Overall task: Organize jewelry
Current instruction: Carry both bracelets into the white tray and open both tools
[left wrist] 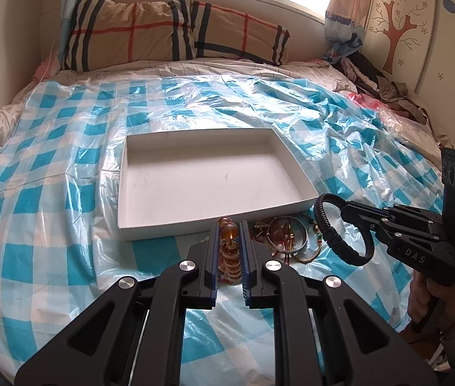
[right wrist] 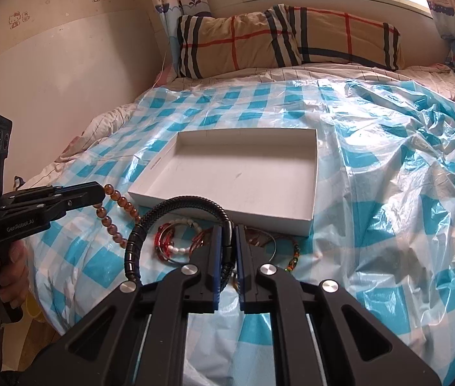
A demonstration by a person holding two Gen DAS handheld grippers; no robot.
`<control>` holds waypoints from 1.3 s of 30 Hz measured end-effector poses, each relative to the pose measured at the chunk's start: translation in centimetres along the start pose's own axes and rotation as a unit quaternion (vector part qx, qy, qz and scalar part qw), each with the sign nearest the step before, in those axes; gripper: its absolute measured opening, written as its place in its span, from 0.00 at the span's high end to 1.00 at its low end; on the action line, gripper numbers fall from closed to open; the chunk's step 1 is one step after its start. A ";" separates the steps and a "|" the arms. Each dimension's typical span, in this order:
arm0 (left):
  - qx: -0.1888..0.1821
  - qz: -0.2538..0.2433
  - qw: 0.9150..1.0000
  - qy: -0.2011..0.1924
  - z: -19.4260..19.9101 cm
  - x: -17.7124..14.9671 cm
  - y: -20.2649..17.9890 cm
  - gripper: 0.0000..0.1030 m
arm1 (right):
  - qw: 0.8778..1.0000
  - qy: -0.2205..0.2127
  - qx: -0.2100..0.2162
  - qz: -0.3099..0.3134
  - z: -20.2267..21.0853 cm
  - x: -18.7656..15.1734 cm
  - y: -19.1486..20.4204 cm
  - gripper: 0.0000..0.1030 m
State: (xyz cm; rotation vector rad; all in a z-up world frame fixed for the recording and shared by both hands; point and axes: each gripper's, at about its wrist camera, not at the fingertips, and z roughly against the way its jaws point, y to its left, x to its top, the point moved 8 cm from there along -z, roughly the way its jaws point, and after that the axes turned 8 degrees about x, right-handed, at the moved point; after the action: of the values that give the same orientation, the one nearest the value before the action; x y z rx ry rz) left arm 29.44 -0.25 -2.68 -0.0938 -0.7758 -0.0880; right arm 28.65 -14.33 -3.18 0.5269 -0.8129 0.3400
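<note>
Your left gripper point(left wrist: 230, 241) pinched the amber bead bracelet point(left wrist: 229, 257), lifted off the checked plastic sheet point(left wrist: 50, 193) | white box tray point(left wrist: 195, 173) lay just ahead of both tongs | bracelet pile point(left wrist: 285, 238) sat between them | your right gripper point(right wrist: 228, 244) clamped the black braided bracelet point(right wrist: 176, 206).
</note>
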 end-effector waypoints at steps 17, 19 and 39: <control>0.007 -0.016 1.000 -0.017 -5.2 5.0 -2.0 0.90 | 1.000 -0.005 -0.024 0.006 -5.8 3.6 -2.9 0.91; 0.016 -0.019 1.000 -0.019 -6.0 5.3 -1.9 0.90 | 1.000 -0.005 -0.028 0.005 -6.3 4.0 -3.4 0.91; 0.130 -0.004 0.991 0.012 -11.7 4.1 2.2 0.83 | 0.999 0.020 -0.044 0.009 -10.5 4.8 -4.8 0.73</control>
State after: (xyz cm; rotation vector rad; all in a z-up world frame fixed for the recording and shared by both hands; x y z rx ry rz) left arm 40.73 0.37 -8.26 0.1576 -0.7569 0.0046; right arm 40.28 -11.85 -7.06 0.4282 -0.7899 0.3294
